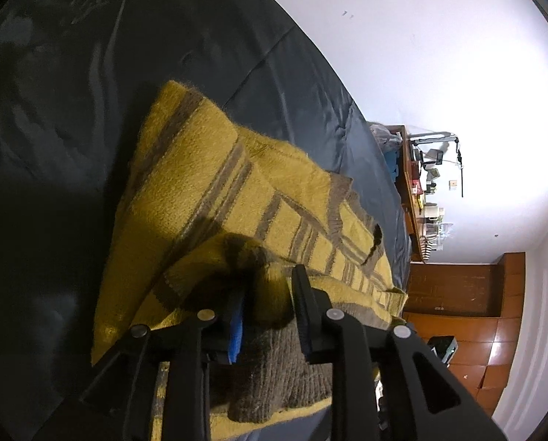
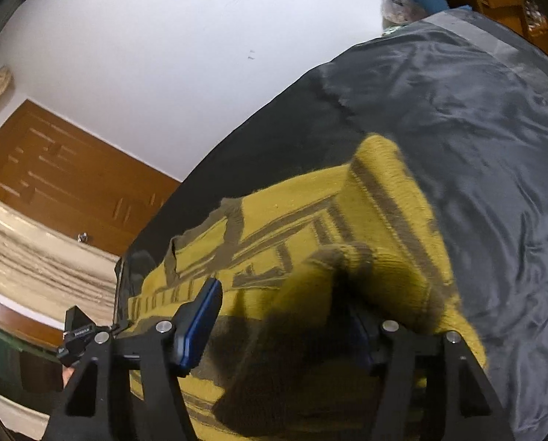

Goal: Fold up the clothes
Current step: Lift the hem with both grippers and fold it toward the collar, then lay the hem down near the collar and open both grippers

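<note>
My left gripper [image 1: 270, 290] stands part open around a fold of the mustard-yellow knitted sweater with brown stripes [image 1: 215, 183]; whether it pinches, I cannot tell. My right gripper [image 2: 285, 316] is wide open over the sweater, holding nothing. I fear the fold may spring back open on the dark bedspread [image 2: 476, 128], because the thick knit is stiff.

We see a fuzzy, rough-knit mustard sweater [image 1: 200, 183] with brown ribbed trim, on a smooth, slightly shiny dark bedspread [image 2: 476, 128]. Gripper fingers [image 2: 196, 327]: matt black plastic, blue rubbery pads. Cupboards [image 1: 457, 294]: glossy wood.

Dim, fisheye-warped frames; wall [image 1: 439, 55] glare, right view perhaps motion-blurred
</note>
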`<state>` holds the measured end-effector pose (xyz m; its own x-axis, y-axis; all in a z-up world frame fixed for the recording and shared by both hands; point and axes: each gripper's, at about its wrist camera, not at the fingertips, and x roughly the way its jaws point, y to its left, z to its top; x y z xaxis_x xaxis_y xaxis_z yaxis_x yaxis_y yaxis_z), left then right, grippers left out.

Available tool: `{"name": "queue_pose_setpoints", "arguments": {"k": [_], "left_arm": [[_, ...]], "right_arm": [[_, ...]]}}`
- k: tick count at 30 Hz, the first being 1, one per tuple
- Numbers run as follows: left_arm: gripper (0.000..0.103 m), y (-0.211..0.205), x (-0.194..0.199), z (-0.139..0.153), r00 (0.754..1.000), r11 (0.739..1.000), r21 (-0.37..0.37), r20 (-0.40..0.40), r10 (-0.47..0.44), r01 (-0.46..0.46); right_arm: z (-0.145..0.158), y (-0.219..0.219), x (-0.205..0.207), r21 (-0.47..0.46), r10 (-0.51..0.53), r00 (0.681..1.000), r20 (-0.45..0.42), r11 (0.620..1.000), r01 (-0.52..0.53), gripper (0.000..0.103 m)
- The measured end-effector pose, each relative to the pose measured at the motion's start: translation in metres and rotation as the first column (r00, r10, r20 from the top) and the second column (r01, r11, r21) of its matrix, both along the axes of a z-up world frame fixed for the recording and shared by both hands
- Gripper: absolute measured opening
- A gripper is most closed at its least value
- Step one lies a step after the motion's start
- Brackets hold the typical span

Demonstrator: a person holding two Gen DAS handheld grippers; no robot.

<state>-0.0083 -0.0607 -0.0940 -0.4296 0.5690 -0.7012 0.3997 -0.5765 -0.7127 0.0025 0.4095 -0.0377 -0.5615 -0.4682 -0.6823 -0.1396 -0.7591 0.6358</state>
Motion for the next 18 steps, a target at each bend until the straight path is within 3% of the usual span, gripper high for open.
{"name": "queue_pose_setpoints", "arguments": {"k": [1, 3, 5, 8, 13, 18], "left_arm": [[0.033, 0.000, 0.001, 0.001, 1.000, 1.000, 0.005, -0.009, 0.000, 0.000], [0.052, 0.001, 0.005, 0.007, 0.999, 1.000, 0.000, -0.047, -0.004, 0.004], [0.063, 0.003, 0.010, 0.019, 0.994, 1.000, -0.008, -0.111, -0.008, 0.007], [0.073, 0.004, 0.014, 0.034, 0.984, 1.000, -0.015, -0.175, -0.009, 0.007], [0.076, 0.017, 0.009, 0.041, 0.984, 0.996, -0.053, -0.160, -0.076, 0.068], [0.076, 0.023, -0.006, 0.032, 0.988, 0.992, -0.109, -0.129, -0.080, 0.066]], "right_arm": [[0.000, -0.001, 0.000, -0.008, 0.008, 1.000, 0.000, 1.000, -0.008, 0.065], [0.001, -0.002, 0.001, -0.024, 0.018, 1.000, 0.002, 1.000, -0.018, 0.065], [0.003, -0.001, 0.005, -0.030, 0.014, 1.000, -0.001, 0.999, -0.014, 0.065], [0.007, 0.002, 0.010, -0.046, 0.025, 1.000, -0.010, 0.999, -0.025, 0.065], [0.002, -0.004, 0.002, -0.059, 0.068, 0.997, 0.030, 0.996, -0.067, 0.065], [0.008, -0.006, -0.014, -0.141, 0.057, 0.998, -0.022, 0.988, -0.059, 0.065]]}}
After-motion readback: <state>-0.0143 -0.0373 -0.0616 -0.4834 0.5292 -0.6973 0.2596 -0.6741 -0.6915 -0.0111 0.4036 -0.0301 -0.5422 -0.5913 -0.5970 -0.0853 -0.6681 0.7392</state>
